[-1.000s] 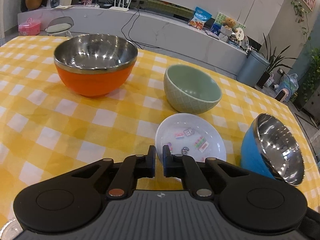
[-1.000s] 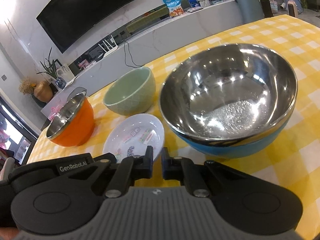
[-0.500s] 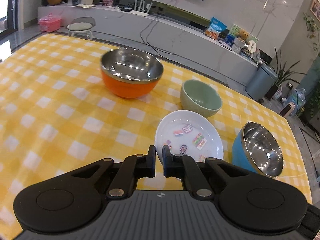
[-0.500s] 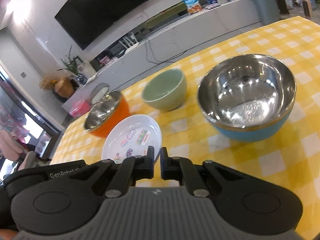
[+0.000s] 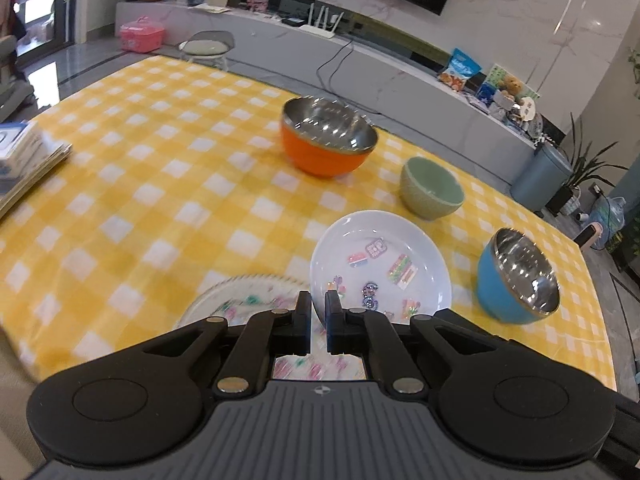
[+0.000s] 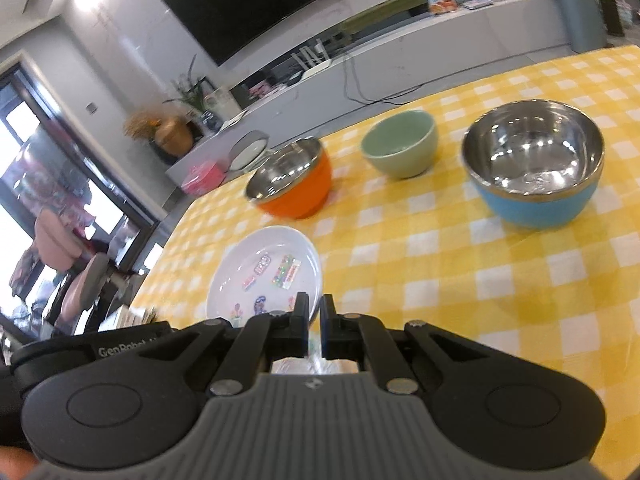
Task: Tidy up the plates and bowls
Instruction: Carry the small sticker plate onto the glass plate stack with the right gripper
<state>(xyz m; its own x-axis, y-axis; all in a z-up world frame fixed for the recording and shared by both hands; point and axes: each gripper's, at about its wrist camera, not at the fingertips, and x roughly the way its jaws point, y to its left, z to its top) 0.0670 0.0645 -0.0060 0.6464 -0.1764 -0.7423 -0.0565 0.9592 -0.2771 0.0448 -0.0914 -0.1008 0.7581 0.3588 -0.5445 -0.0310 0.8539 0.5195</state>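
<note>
- The tabletop (image 5: 132,184), under a yellow-and-white checked cloth, carries everything; a stack of papers (image 5: 28,164) lies at its left edge in the left wrist view.
- The orange bowl (image 5: 328,138), steel inside, stands upright toward the far edge, well apart from the rest.
- The blue bowl (image 6: 536,164), also steel-lined, stands upright near the right edge, apart from the others.
- The white plate (image 5: 380,264), printed with small coloured stickers whose writing is too small to read, sits near the near edge between the orange and blue bowls.
- A glass plate (image 5: 240,300) with a ridged rim and blurred coloured marks lies at the near edge, just left of the white plate and partly under the left tool; whether the two plates touch is hidden.
- The green bowl (image 5: 432,188) stands upright between the orange and blue bowls, just beyond the white plate.
- The left tool (image 5: 319,322) has its jaws drawn narrow, nothing between them, above the plates' near rims.
- The right tool (image 6: 315,326) is likewise drawn narrow and holds nothing, by the white plate's near rim.
- In the right wrist view, the left tool's body reads "GenRobot", the rest cut off.
</note>
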